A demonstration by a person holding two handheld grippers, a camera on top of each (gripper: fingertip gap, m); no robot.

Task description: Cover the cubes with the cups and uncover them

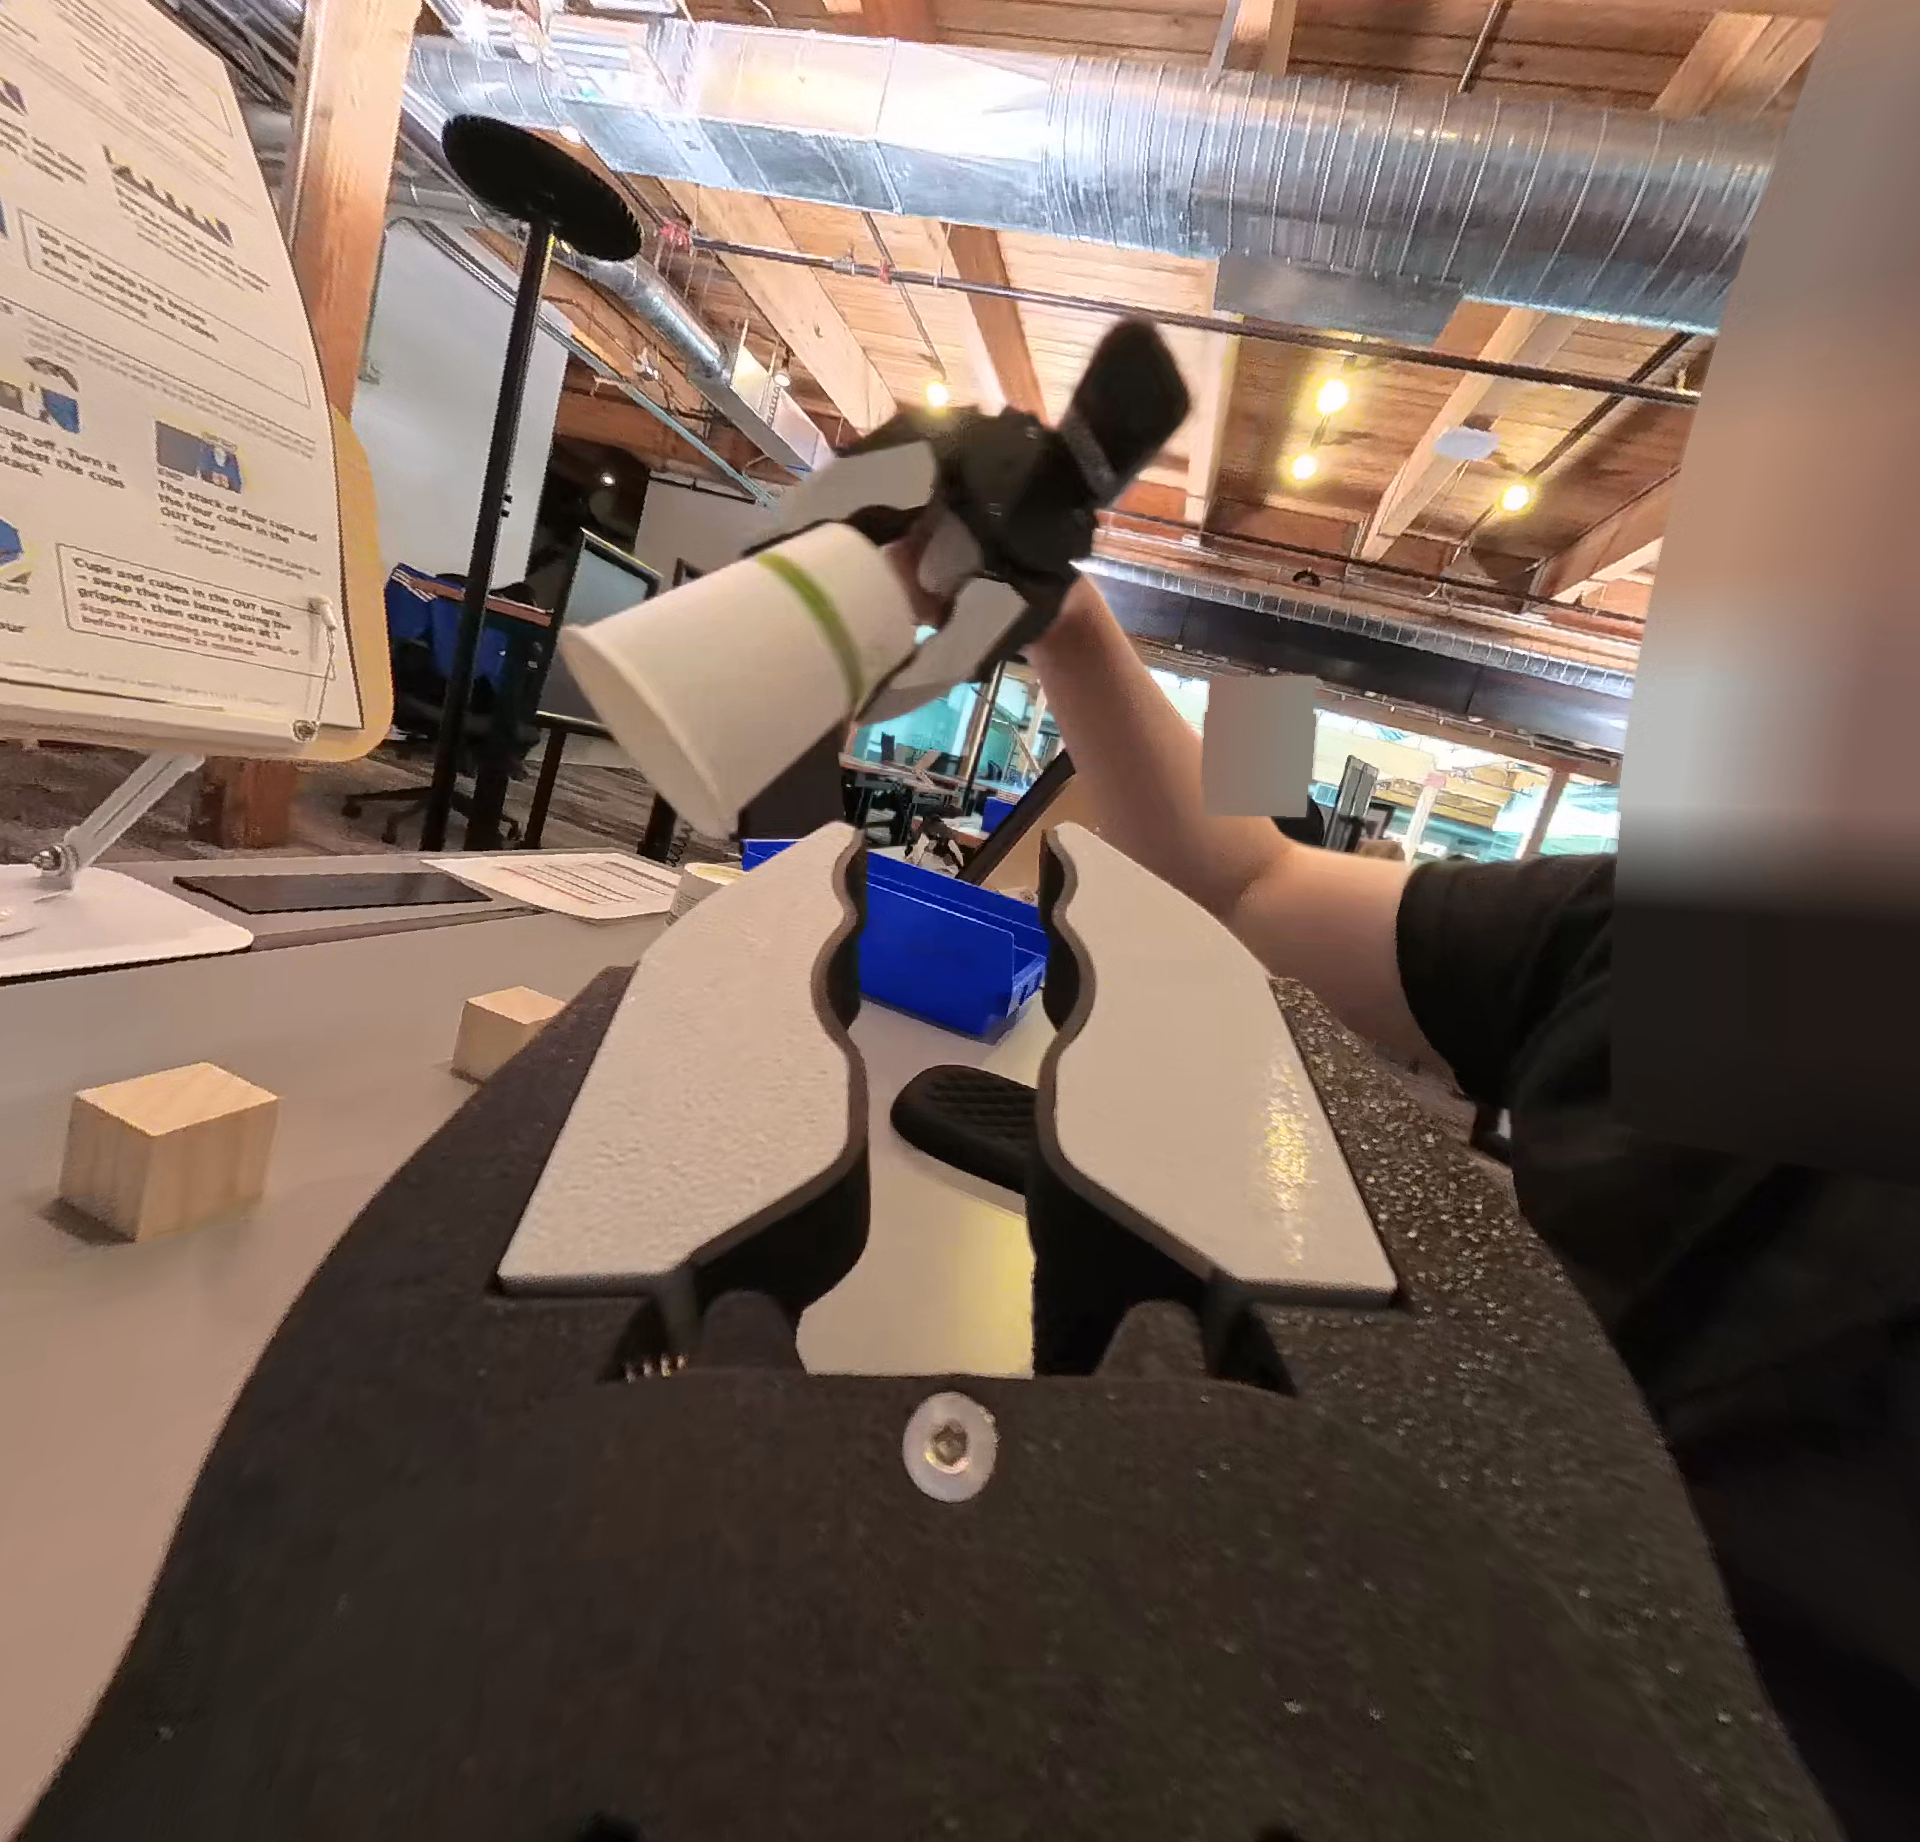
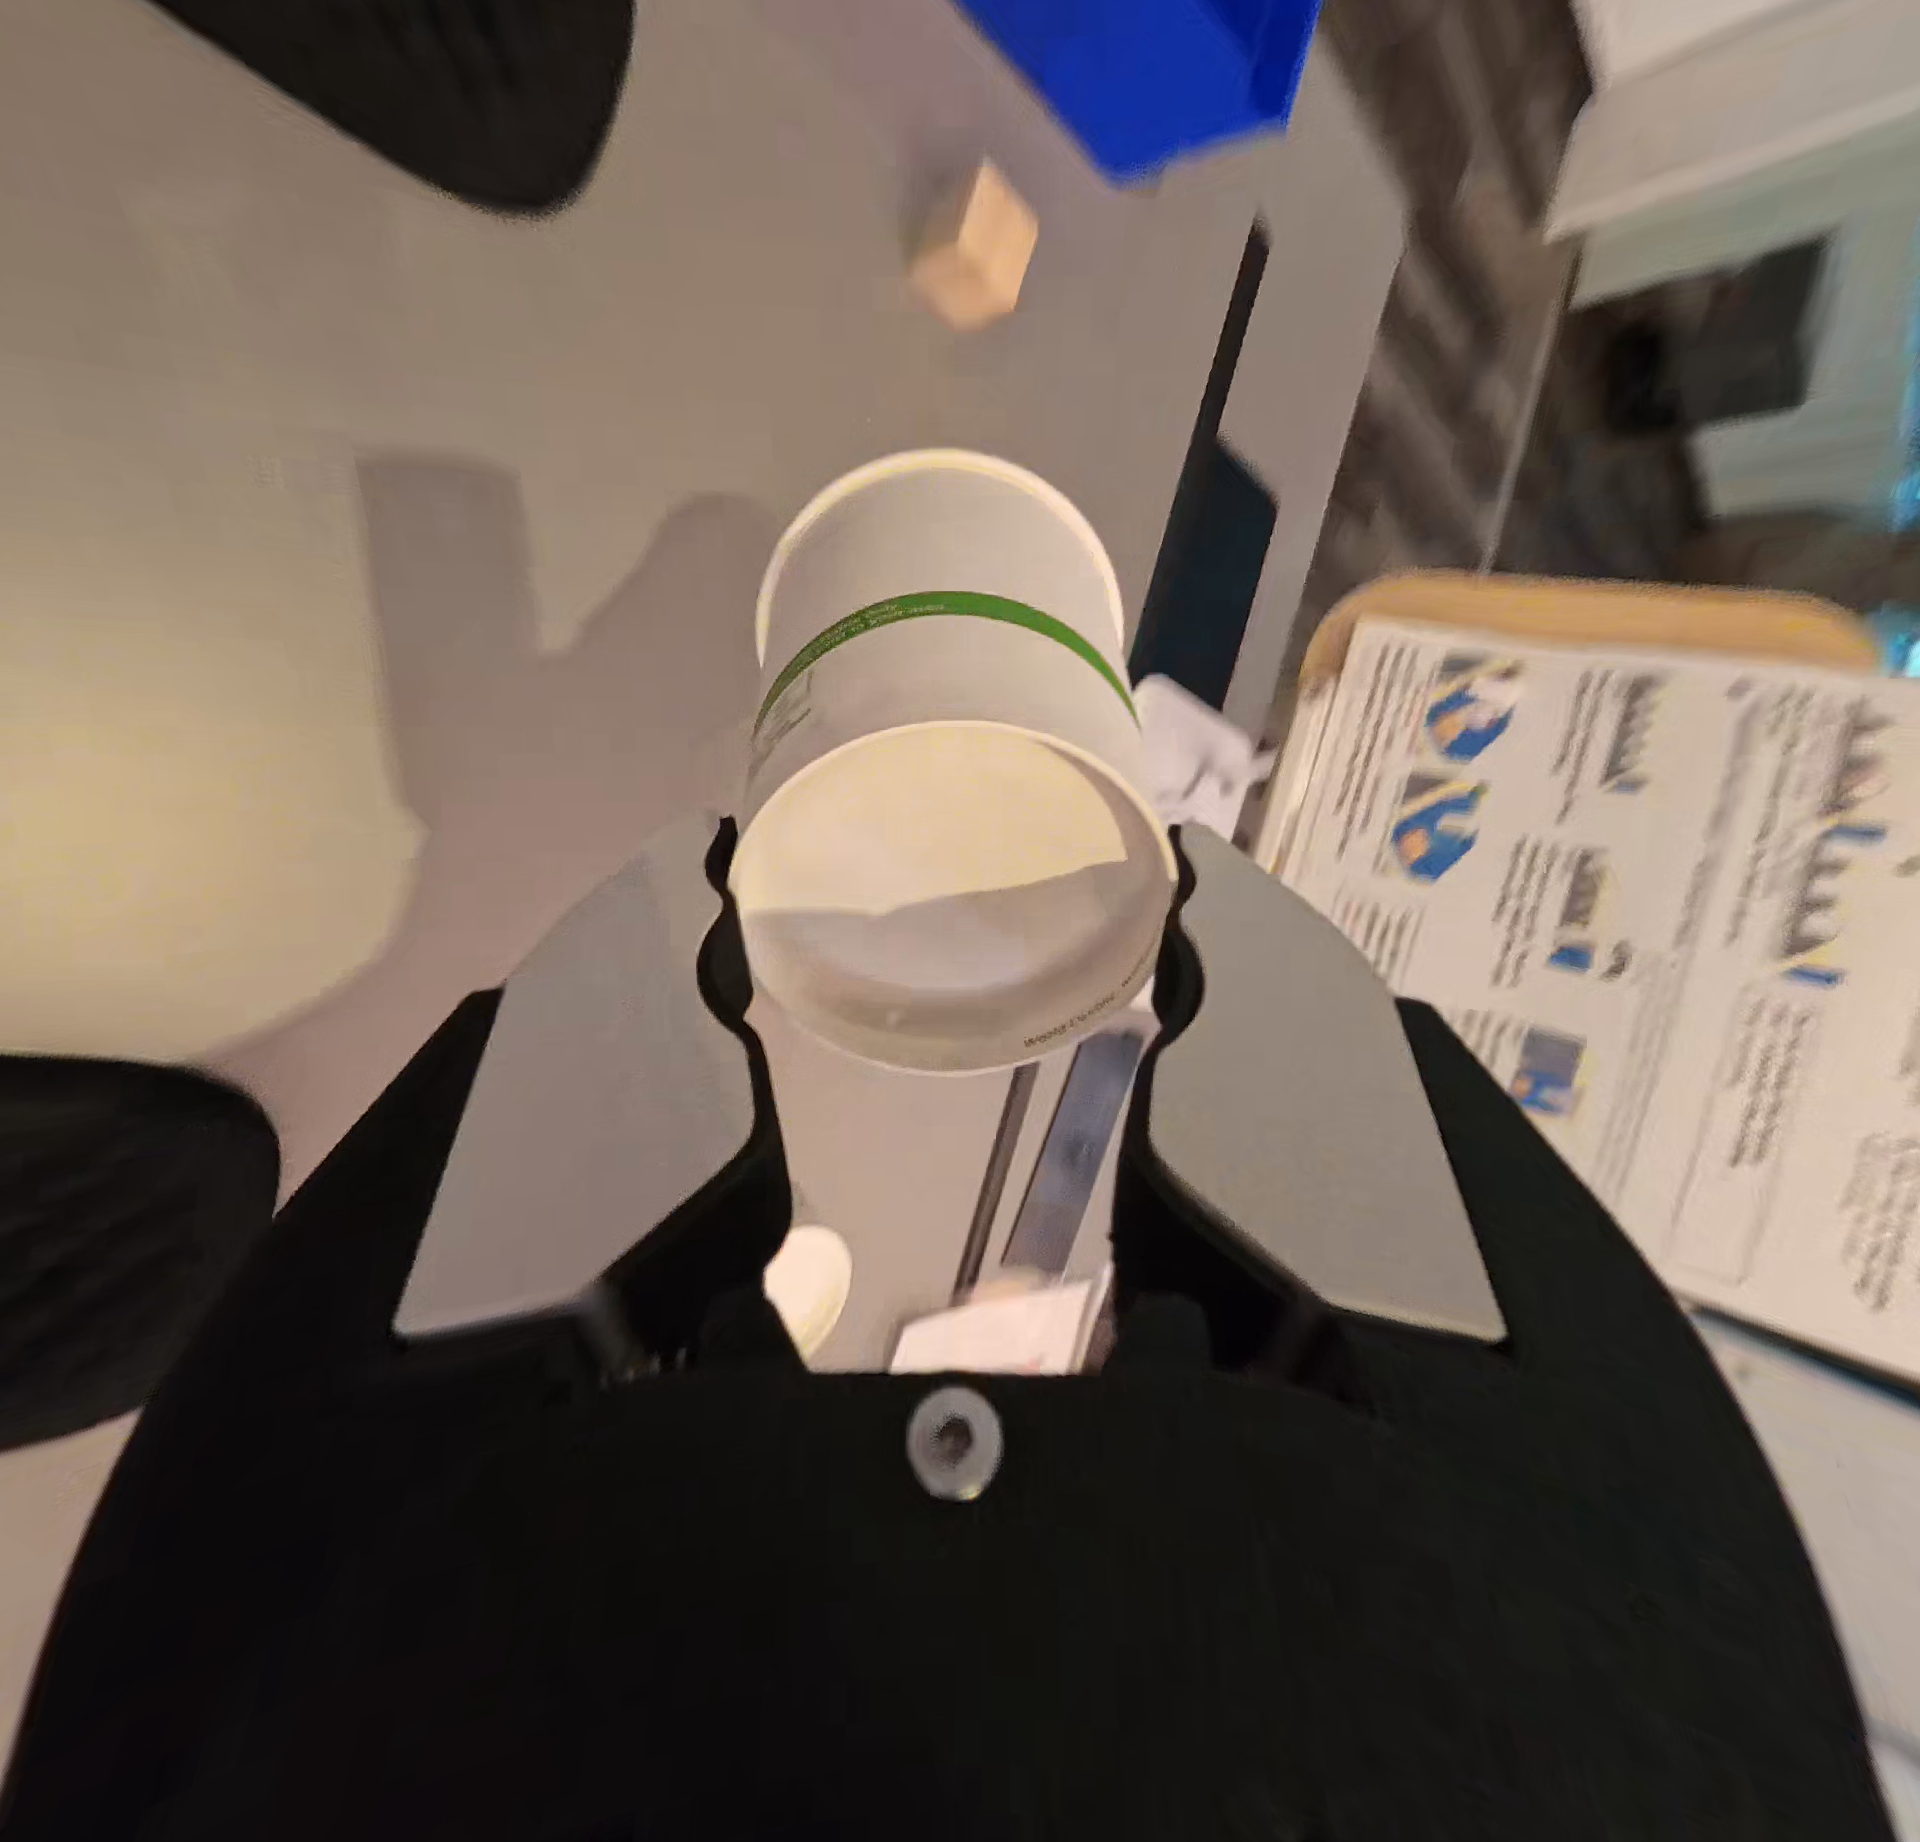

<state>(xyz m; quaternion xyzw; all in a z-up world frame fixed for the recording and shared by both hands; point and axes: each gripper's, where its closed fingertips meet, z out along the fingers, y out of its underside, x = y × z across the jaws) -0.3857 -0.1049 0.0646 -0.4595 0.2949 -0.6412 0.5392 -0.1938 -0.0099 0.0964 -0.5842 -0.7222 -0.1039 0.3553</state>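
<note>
My right gripper [image 2: 951,857] is shut on the base of a white paper cup with a green band [image 2: 940,670]. It holds the cup in the air, mouth pointing away and down toward the table. The left wrist view shows that cup [image 1: 727,670] tilted high above the table, in the right gripper [image 1: 904,587]. My left gripper [image 1: 951,857] is open and empty, low over the table. Two wooden cubes [image 1: 166,1148] [image 1: 504,1029] sit uncovered on the grey table left of it. One cube [image 2: 971,244] shows blurred beyond the cup in the right wrist view.
A blue bin [image 1: 951,951] stands on the table behind my left gripper, and also shows in the right wrist view [image 2: 1122,36]. An instruction board on a stand [image 1: 156,390] is at the left. A person's arm [image 1: 1195,805] reaches across. A black floor lamp [image 1: 499,504] stands behind.
</note>
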